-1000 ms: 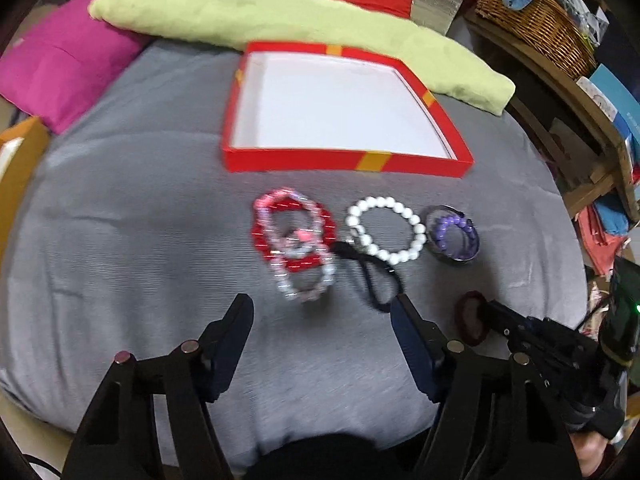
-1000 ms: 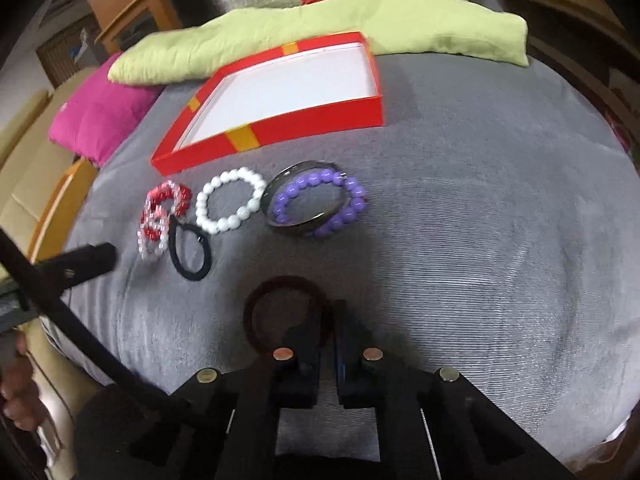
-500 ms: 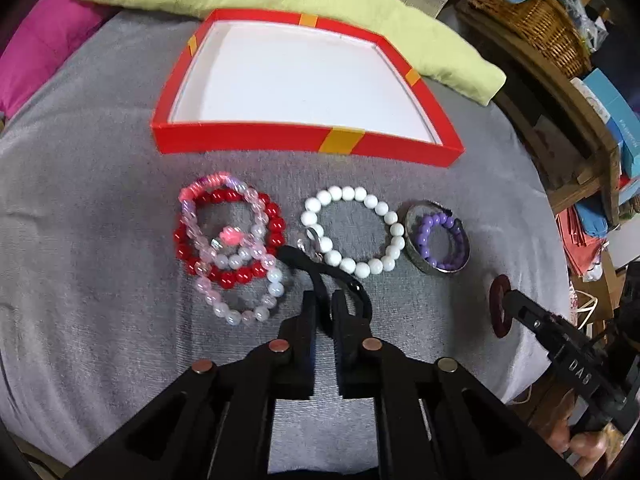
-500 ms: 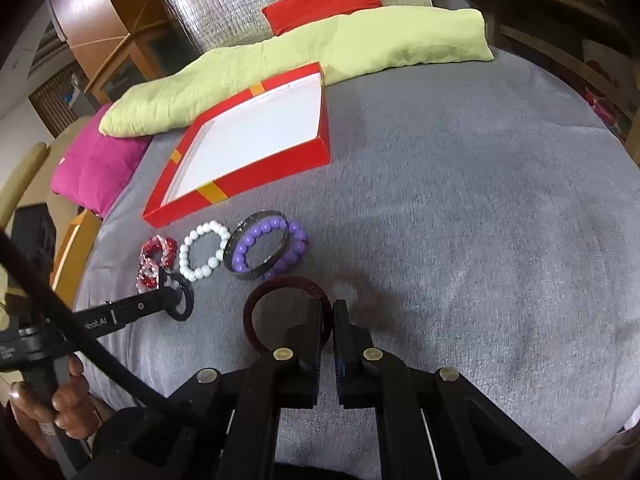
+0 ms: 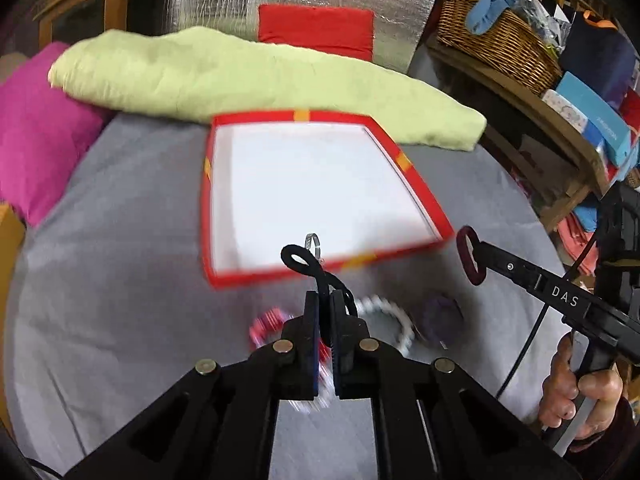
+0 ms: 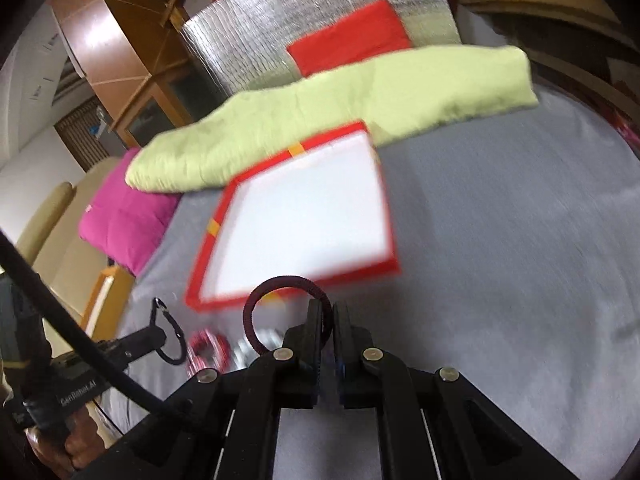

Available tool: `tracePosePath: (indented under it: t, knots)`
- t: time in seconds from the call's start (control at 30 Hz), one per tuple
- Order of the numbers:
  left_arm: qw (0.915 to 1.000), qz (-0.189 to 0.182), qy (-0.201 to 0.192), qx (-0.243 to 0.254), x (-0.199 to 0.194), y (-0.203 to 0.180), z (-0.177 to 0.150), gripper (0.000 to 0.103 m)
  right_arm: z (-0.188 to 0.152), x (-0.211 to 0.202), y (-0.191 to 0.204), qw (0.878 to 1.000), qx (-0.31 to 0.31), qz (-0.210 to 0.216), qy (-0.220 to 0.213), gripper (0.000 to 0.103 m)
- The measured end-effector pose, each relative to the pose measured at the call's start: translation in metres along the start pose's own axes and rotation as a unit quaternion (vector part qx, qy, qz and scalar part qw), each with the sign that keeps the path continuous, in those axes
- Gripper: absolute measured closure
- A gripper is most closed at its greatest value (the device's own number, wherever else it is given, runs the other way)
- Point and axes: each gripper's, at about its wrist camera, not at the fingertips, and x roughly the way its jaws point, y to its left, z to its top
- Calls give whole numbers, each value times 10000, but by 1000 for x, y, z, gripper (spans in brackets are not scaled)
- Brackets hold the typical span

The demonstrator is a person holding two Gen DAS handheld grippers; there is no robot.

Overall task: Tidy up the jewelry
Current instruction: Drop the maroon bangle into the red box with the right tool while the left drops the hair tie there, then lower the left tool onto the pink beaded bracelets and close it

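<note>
Both tongs now lifted, left tongs clamped on black cord, right tongs on maroon ring

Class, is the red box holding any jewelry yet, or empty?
Empty: the red box shows only bare white floor; both hair ties still hang in the shut grippers.

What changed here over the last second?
The left gripper closed on the black hair tie and lifted it toward the red box. The right gripper, already pinching the dark red ring, raised it too. The bead bracelets stayed put.

A home: cushions, wicker basket, wooden cabinet.
</note>
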Motion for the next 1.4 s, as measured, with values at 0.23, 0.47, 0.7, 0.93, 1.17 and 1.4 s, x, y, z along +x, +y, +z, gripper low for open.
tracePosePath:
  t: [0.23, 0.47, 0.7, 0.93, 1.17, 1.4]
  knots:
    - [9985, 354, 371, 213, 60, 21, 42, 98, 39, 66, 25, 9999, 20, -164, 6, 94]
    - [9971, 570, 430, 266, 75, 37, 42, 80, 47, 83, 2, 9990, 391, -107, 191, 74]
    - [9985, 536, 54, 70, 29, 48, 14, 68, 28, 39, -19, 9987, 509, -16, 14, 70]
    - [9983, 400, 221, -356, 4, 54, -35, 68, -1, 14, -15, 9987, 477, 91, 138, 53]
    - [9973, 220, 371, -601, -7, 46, -75, 68, -31, -2, -17, 9986, 452, 53, 259, 53]
    - [9963, 67, 492, -708, -6, 35, -92, 67, -57, -15, -37, 9972, 634, -44, 397, 53]
